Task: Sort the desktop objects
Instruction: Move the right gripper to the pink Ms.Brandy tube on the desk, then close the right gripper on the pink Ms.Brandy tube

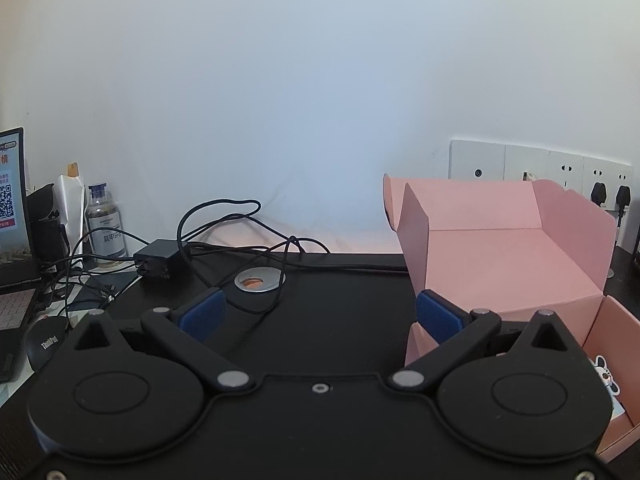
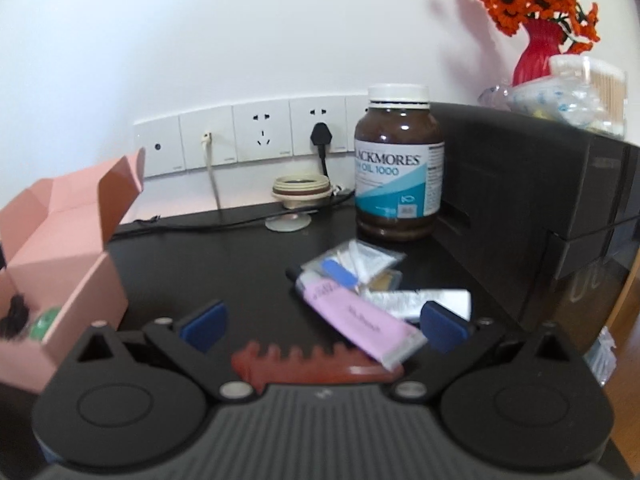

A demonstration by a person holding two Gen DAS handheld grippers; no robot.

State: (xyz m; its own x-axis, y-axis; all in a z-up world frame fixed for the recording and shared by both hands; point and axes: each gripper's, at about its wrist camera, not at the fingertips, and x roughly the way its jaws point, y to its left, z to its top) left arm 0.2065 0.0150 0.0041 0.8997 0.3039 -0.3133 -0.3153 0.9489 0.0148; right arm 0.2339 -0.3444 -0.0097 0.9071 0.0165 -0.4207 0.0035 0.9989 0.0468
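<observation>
My right gripper [image 2: 324, 322] hung wide open, empty, over the pink tube [image 2: 360, 320] and red comb [image 2: 316, 366]; the left gripper [image 1: 320, 312] gaped empty beside the pink box [image 1: 504, 248].

I'm looking at what seems a home office: a laptop [image 1: 12, 208] and mouse [image 1: 46, 342] on the black counter [image 1: 340, 320], wall sockets [image 2: 260, 134], a flower vase [image 2: 538, 50].

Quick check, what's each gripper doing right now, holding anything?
Left gripper: open, empty, beside the pink box.
Right gripper: open, empty, over the red comb and pink tube.
</observation>
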